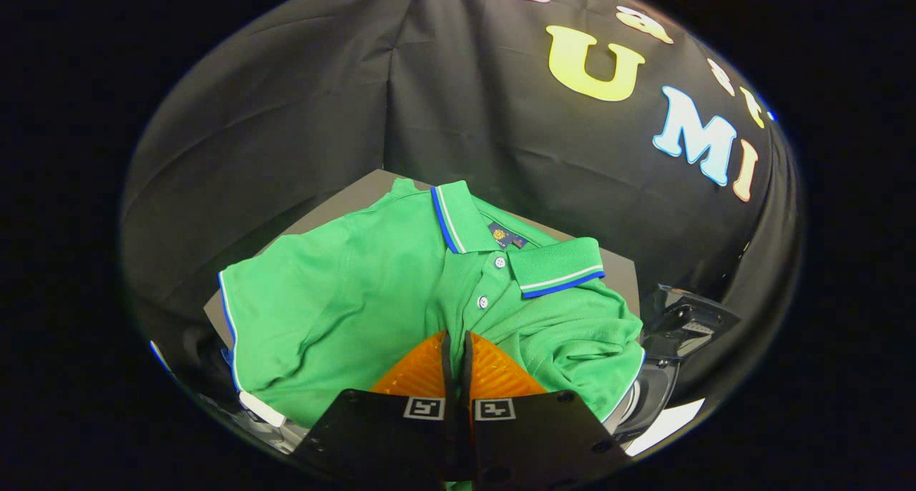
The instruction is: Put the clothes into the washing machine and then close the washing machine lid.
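Observation:
A green polo shirt with a blue-and-white trimmed collar hangs spread out just ahead of my fingers, its buttoned placket running down to their tips. My gripper is shut, the two fingers pressed together on the shirt's front just below the buttons. A strip of green fabric also shows beneath the fingers. Under the shirt's right hem I see the washing machine's shiny rim, and beside it a dark raised part that may be the lid. The shirt hides most of the machine.
A grey flat surface shows behind the shirt's shoulders. White and blue bits peek out under the left sleeve. The booth's black cloth wall stands close behind and around.

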A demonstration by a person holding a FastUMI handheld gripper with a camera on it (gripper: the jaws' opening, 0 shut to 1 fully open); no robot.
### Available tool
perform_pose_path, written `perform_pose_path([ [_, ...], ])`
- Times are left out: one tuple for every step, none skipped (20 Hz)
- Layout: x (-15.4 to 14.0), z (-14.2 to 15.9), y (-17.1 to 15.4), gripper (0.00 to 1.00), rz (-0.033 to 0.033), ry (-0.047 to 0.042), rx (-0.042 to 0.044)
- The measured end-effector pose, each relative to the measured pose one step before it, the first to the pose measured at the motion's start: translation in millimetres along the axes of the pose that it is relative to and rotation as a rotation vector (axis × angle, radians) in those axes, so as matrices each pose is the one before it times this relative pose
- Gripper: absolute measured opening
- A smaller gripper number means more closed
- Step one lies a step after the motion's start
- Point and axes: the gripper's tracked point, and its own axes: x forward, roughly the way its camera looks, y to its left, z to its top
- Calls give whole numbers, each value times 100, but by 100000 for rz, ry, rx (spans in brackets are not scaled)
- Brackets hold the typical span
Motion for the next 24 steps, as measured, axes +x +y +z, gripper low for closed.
perform_pose_path([
  [170, 43, -162, 2, -711, -830, -1193],
  [-45, 17, -2, 2, 116, -367, 1094],
  [50, -81, 162, 2, 581, -369, 2066],
  [2, 88, -67, 2, 990, -455, 2383],
  [-138, 304, -107, 2, 547, -1754, 1651],
  [-315, 401, -176, 2, 366, -1961, 659],
  [-229, 305, -83, 1, 528, -2148, 184],
  [-471, 598, -157, 1, 317, -2569, 162],
  [-435, 538, -22, 2, 529, -2170, 358],
  [-398, 560, -36, 2, 437, -1660, 678],
  [-508, 722, -101, 1, 718, -2383, 1049],
  [-581, 753, -103, 2, 492, -1497, 782],
  [-544, 669, -165, 1, 331, -1541, 1218],
  [-491, 591, -128, 1, 525, -1504, 1422],
  [-550, 582, -212, 1, 625, -816, 1306],
  [-475, 649, -330, 1, 22, -1380, 1242],
  [-572, 651, -390, 1, 23, -1283, 783],
  [-488, 502, -252, 1, 223, -872, 476],
  [-669, 8, 130, 1, -24, -924, -190],
  [-545, 373, -262, 1, -163, -1154, 140],
  [-526, 358, -307, 1, 185, -911, 182],
  [-289, 272, -268, 1, 88, -875, 607],
  [-368, 364, -358, 1, 75, -938, 749],
  [-288, 304, -216, 1, 5, -1127, 755],
])
